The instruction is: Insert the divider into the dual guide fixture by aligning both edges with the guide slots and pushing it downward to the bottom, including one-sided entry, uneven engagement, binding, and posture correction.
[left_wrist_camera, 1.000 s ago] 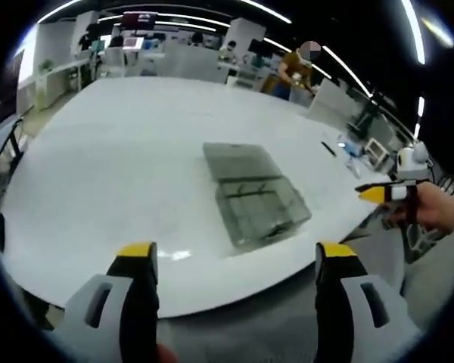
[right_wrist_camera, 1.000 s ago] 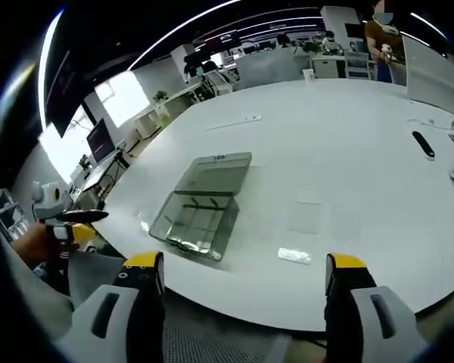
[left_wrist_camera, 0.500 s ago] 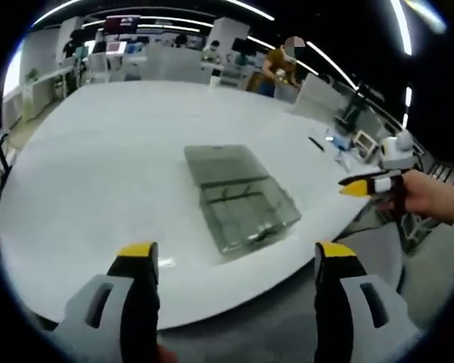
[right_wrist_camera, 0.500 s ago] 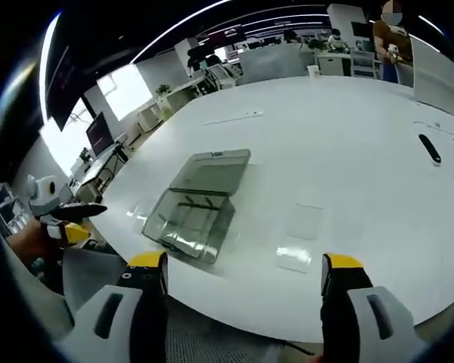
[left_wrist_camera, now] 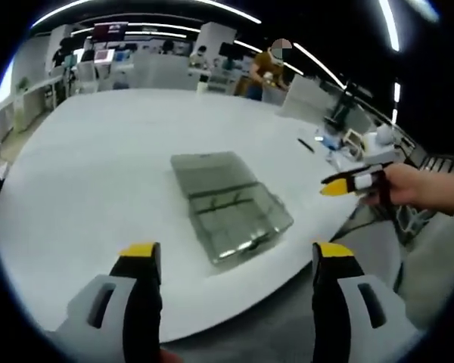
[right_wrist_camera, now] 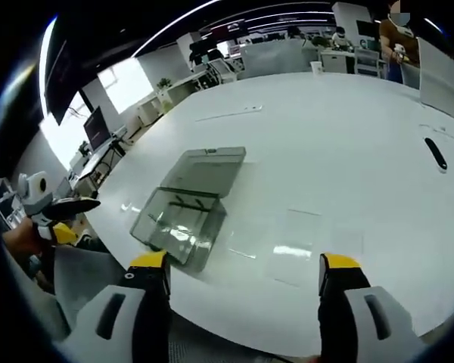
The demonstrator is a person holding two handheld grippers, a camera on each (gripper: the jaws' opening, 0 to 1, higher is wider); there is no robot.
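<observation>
A smoky clear box [left_wrist_camera: 238, 219] with its lid [left_wrist_camera: 210, 169] laid open behind it sits near the table's front edge; thin rails show inside it. In the right gripper view the same box [right_wrist_camera: 175, 224] lies left of centre, and a flat clear sheet [right_wrist_camera: 301, 227] lies on the table to its right. My left gripper [left_wrist_camera: 236, 253] is open and holds nothing, short of the box. My right gripper [right_wrist_camera: 244, 262] is open with nothing between its jaws, near the table edge. Each gripper shows in the other's view: the right gripper [left_wrist_camera: 350, 184], the left gripper [right_wrist_camera: 59, 209].
The big white table [left_wrist_camera: 98, 159] stretches far back. A black slim item [right_wrist_camera: 436, 153] and small devices [left_wrist_camera: 340, 144] lie towards its far right side. A person [left_wrist_camera: 268, 68] stands beyond the table, with desks and monitors behind.
Both views have drawn in over the table edge, so the box looks nearer. The box and sheet lie where they were. Both grippers stay open.
</observation>
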